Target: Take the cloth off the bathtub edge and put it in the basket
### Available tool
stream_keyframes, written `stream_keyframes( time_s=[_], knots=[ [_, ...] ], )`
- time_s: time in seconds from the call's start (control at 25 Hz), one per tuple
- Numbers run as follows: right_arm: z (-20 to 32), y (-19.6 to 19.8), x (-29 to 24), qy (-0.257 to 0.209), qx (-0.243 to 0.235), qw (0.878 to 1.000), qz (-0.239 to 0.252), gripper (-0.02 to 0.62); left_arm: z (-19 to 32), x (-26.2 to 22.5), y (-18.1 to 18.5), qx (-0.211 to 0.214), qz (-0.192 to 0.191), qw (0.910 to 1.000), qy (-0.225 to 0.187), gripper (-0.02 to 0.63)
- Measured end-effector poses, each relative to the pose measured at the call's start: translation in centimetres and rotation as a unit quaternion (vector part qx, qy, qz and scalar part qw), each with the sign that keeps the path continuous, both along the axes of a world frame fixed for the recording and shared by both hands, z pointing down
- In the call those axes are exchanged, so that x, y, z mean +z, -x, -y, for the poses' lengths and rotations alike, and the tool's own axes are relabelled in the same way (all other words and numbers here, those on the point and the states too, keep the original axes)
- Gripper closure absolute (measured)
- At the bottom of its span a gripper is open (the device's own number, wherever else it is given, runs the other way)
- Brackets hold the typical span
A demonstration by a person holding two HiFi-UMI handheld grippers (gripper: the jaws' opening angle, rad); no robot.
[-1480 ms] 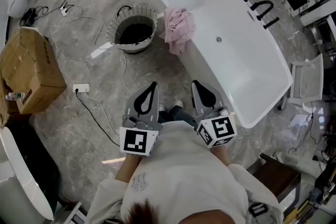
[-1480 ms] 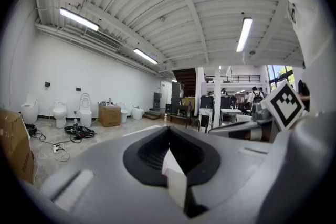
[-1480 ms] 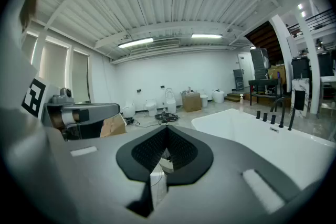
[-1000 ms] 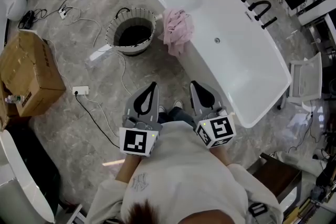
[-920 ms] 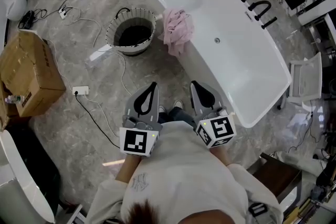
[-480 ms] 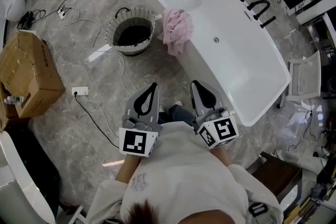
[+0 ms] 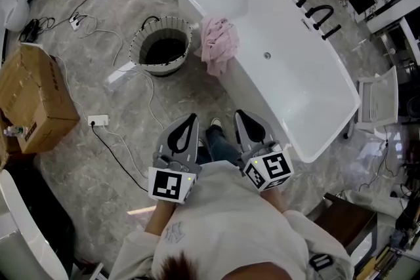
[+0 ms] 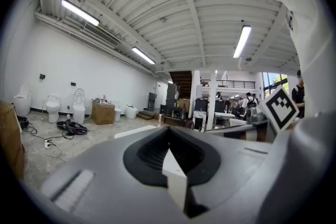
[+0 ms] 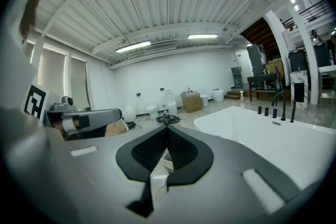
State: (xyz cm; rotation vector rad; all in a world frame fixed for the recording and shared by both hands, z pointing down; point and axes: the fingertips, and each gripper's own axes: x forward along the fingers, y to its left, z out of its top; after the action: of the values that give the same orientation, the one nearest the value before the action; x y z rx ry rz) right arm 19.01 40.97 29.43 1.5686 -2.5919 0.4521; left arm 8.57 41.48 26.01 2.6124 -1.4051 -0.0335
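A pink cloth hangs crumpled over the near left edge of the white bathtub. The round dark basket with a pale striped rim stands on the floor just left of the cloth. Both grippers are held close to the person's chest, well short of the cloth. The left gripper is shut with nothing in it. The right gripper is likewise shut and empty. The right gripper view shows the bathtub ahead to the right; neither gripper view shows the cloth.
A cardboard box sits at the left. A white power strip and cables trail across the marble floor. Black taps line the tub's far rim. A white stool stands right of the tub. The person's foot is between the grippers.
The person has shifted slightly forward, with one foot now out between the grippers. Both grippers stay shut and close to the body. The cloth has not moved.
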Motion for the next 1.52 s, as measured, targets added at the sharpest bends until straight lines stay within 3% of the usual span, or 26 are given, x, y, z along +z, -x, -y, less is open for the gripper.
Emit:
stream_keyframes(
  time_s=[0.24,0.48,0.68,1.2,1.52],
  knots=[
    [1.7,-0.2,0.8,0.023,-0.015,1.0,0.008,0.595,1.7,2.1,1.2,-0.017,0.035,0.9992,0.011,0.592],
    [4.7,-0.6,0.8,0.025,-0.043,0.998,0.028,0.595,5.1,2.0,-0.1,-0.026,0.023,0.9992,0.017,0.592],
    [7.5,-1.6,0.8,0.014,-0.068,0.997,0.014,0.595,7.7,2.1,-1.6,-0.036,0.029,0.9988,0.018,0.592],
    [13.9,-6.2,0.9,0.002,-0.075,0.997,0.005,0.595,13.6,0.8,-5.7,-0.064,0.024,0.9976,-0.014,0.592],
    [15.2,-6.4,0.9,0.0,-0.083,0.997,0.005,0.595,14.5,0.1,-5.9,-0.088,0.026,0.9955,-0.023,0.592]
  ],
)
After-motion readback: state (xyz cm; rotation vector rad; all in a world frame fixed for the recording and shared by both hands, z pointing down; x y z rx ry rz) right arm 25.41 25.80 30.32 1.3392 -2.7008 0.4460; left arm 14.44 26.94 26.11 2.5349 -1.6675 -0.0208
